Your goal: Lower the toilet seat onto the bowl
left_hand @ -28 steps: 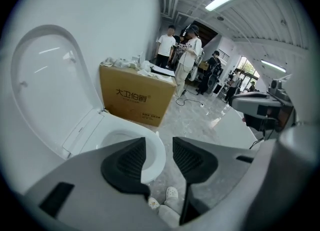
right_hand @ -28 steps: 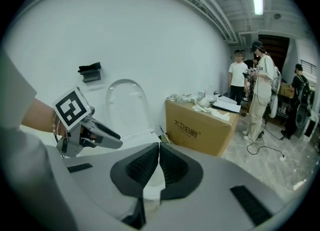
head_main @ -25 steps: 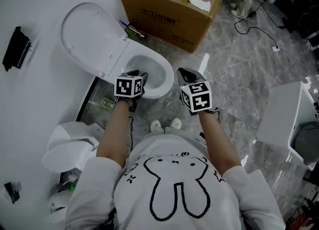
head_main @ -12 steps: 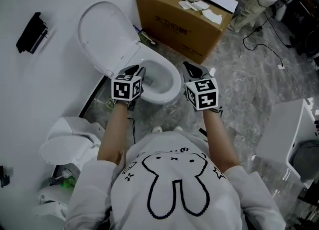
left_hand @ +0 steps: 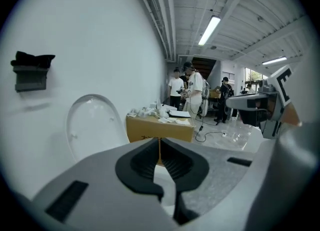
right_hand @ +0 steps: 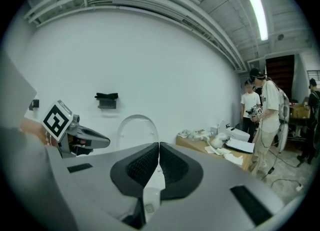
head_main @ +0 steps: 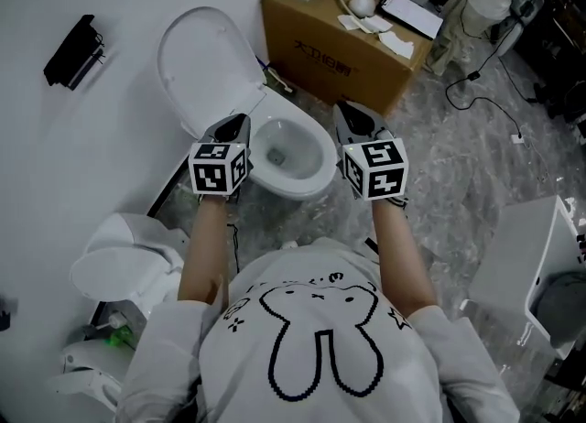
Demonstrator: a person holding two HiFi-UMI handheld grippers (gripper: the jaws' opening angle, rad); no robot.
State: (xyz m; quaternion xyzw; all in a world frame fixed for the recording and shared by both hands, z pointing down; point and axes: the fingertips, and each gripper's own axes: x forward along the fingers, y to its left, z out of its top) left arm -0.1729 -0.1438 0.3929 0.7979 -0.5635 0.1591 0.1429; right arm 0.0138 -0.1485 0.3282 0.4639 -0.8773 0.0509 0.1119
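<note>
Fingers (left_hand: 137, 164) on my left gripper (head_main: 233, 124) are closing, all but pressed together now after standing wide a second ago, and nothing lies between them. The toilet seat (head_main: 206, 69) is still upright against the wall behind the bowl (head_main: 316, 160), and neither gripper touches it. The left gripper has come up from the bowl's front rim to just beside the seat's lower edge. My right gripper (head_main: 348, 114) hovers at the bowl's other side, fingers pressed together and empty. I judge I'm setting up to tip the seat forward with a closed tip rather than pinch it, so the lowering hasn't begun. The cardboard box (head_main: 339, 50) sits beyond the bowl, beside the seat.
</note>
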